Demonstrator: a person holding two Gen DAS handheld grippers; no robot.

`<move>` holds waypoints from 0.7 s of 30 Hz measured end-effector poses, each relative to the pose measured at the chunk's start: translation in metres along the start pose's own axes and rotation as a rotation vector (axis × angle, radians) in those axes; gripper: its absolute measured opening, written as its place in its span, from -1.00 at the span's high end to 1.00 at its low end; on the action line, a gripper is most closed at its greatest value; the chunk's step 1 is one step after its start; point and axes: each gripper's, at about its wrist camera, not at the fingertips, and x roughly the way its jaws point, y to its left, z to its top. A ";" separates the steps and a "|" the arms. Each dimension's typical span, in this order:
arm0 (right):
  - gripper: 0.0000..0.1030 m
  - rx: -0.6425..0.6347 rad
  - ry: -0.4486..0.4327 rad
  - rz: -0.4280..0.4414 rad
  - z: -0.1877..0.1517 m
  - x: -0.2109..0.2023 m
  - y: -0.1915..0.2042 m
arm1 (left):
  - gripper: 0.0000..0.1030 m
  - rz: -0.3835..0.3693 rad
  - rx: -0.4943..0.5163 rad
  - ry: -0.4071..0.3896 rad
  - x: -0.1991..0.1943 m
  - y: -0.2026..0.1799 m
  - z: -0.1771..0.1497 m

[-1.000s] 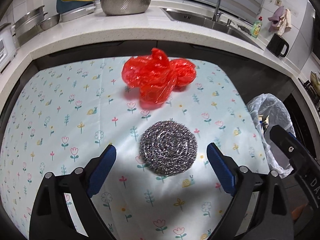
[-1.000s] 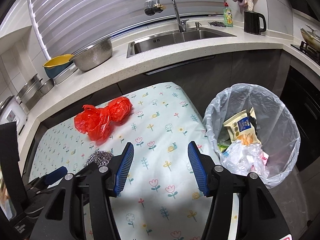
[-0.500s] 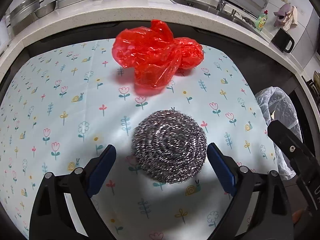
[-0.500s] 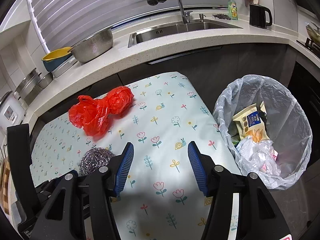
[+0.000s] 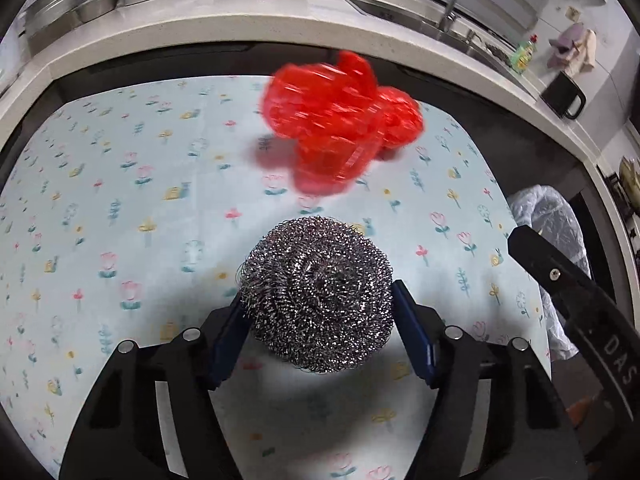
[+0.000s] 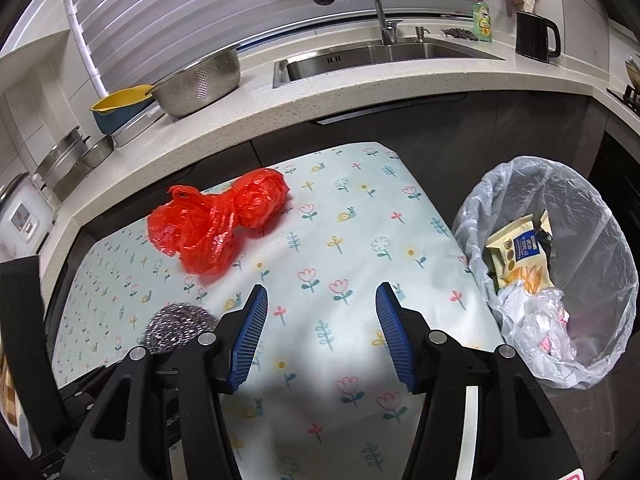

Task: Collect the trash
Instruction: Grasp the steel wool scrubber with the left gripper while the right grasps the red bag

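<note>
The left gripper (image 5: 320,312) has just been closing and its blue pads (image 5: 228,332) now touch both flanks of the steel scourer (image 5: 318,292), which sits square between them on the flowered cloth (image 5: 120,208); it looks gripped, though only lightly. Past it, farther from this hand, lies the red bag (image 5: 340,124), its long axis running across the view. The right gripper (image 6: 322,332) hangs open and empty over bare cloth. The lined bin (image 6: 560,280) stands off the table's right edge, so the scourer must travel rightward, across in front of the right gripper.
</note>
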 end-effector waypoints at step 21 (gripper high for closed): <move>-0.07 -0.026 0.067 0.133 0.028 0.072 0.089 | -0.26 0.103 -0.128 -0.095 -0.024 0.093 0.040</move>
